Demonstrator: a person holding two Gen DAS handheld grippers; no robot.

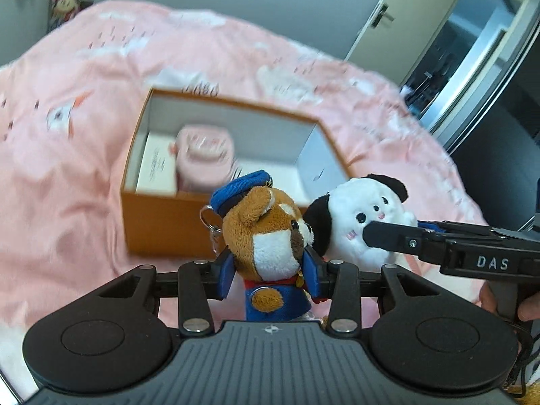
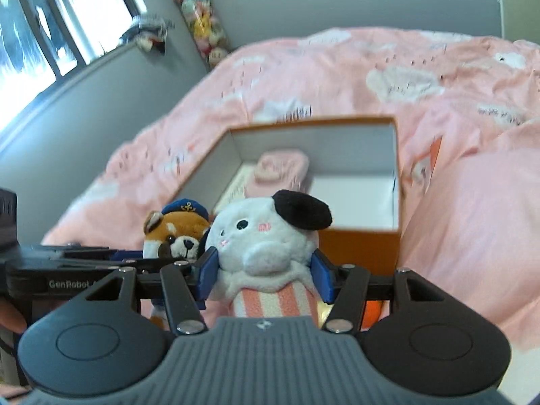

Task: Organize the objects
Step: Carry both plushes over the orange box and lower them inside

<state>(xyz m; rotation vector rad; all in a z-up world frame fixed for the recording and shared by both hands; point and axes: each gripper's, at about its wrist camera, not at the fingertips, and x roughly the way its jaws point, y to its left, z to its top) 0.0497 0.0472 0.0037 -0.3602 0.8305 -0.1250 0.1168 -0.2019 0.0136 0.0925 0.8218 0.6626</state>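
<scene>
A brown plush animal [image 1: 266,233] with a blue sailor cap, blue jacket and a key ring stands upright between the blue pads of my left gripper [image 1: 269,275], which is shut on its body. My right gripper [image 2: 265,270] is shut on a white plush [image 2: 266,233] with black ears and a pink-striped body. Both toys hang side by side, almost touching, just in front of an open orange box [image 1: 158,219] with a white inside. A pink plush item [image 1: 206,162] and a white card lie in the box's left half. The brown plush [image 2: 175,233] and the box [image 2: 357,246] also show in the right wrist view.
The box sits on a bed with a pink patterned cover [image 1: 67,168]. A grey wall, a door [image 1: 398,20] and a glass sliding door stand behind. A hanging tube of soft toys [image 2: 202,23] and a window [image 2: 40,33] are at the far side. A person's hand [image 1: 526,307] holds the right gripper.
</scene>
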